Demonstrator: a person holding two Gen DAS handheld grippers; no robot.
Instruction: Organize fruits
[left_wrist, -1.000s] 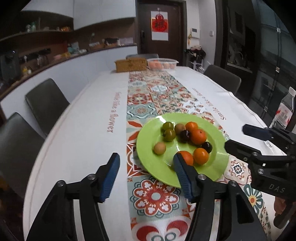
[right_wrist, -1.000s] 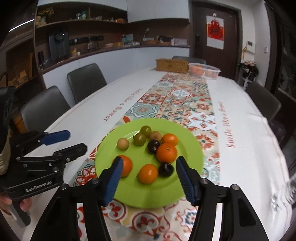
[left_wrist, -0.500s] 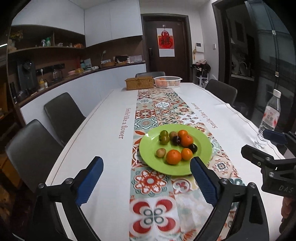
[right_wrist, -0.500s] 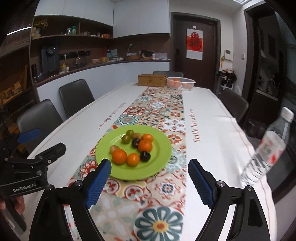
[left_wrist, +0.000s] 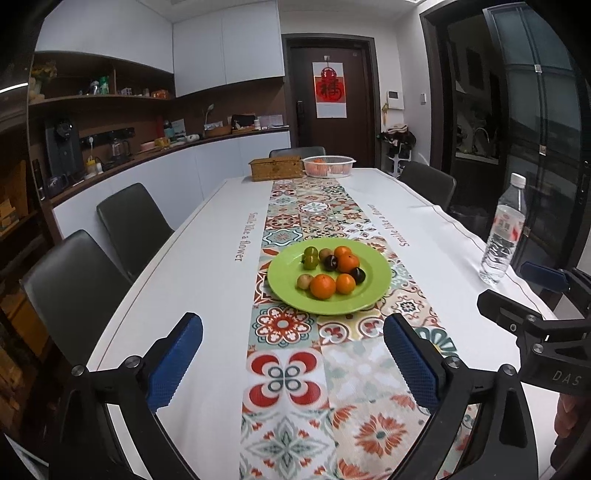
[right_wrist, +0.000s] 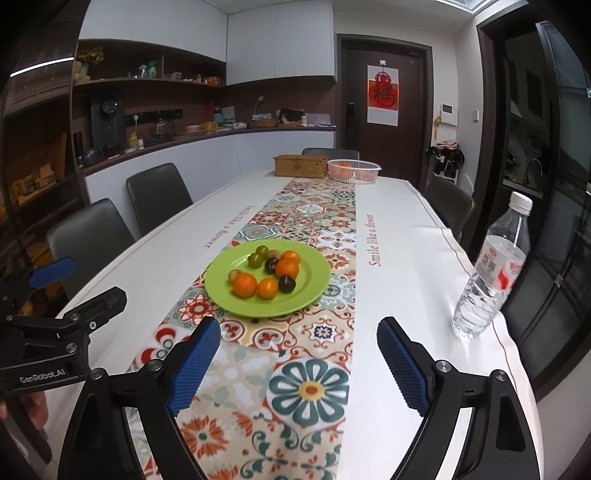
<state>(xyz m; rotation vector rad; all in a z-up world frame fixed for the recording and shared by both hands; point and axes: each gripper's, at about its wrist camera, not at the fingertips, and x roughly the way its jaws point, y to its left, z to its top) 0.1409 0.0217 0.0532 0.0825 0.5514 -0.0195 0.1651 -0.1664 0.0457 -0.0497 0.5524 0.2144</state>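
A green plate sits on the patterned runner in the middle of the table. It carries several small fruits: oranges, dark plums, green ones and brownish ones. My left gripper hangs short of the plate's near edge, its jaws opening wide with nothing between them. My right gripper is also open and empty, just short of the plate. Each gripper shows at the edge of the other's view, the two side by side.
A clear water bottle stands near the table's right edge. At the far end are a wicker box and a white basket holding oranges. Dark chairs line the left side.
Both grippers have drawn back and up from the plate, and their jaws have spread wide. The plate with its fruits stays put and looks farther off.
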